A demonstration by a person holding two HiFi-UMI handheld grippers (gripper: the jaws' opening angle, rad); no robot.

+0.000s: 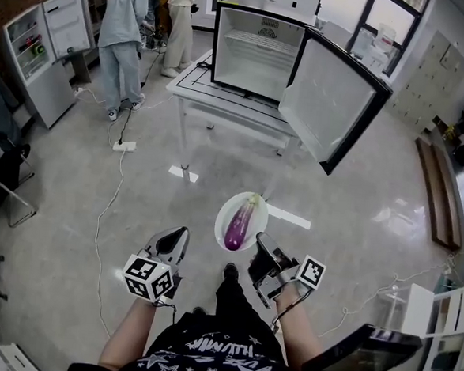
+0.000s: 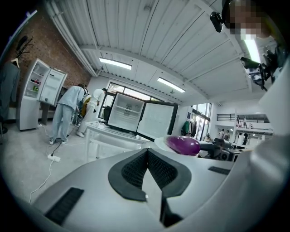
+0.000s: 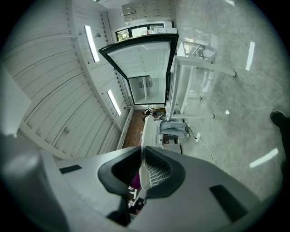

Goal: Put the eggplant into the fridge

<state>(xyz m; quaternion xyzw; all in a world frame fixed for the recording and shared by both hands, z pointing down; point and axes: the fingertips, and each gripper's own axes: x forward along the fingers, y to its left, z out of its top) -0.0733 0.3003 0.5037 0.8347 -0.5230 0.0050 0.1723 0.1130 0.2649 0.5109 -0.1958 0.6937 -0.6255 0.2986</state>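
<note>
Our right tongs (image 1: pixel 260 245) gripped the rim of the round white plate (image 1: pixel 261 216), its glossy purple eggplant (image 1: pixel 239 226) pointing toward the open black fridge (image 1: pixel 253 55); our left tongs (image 1: pixel 174 238) clenched empty.

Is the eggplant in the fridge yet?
Not yet. Done: the fridge has its door open. In hand: the right gripper is clamped on the plate rim, with the eggplant lying on it, over the floor. Left: carry it over and put it inside.
</note>
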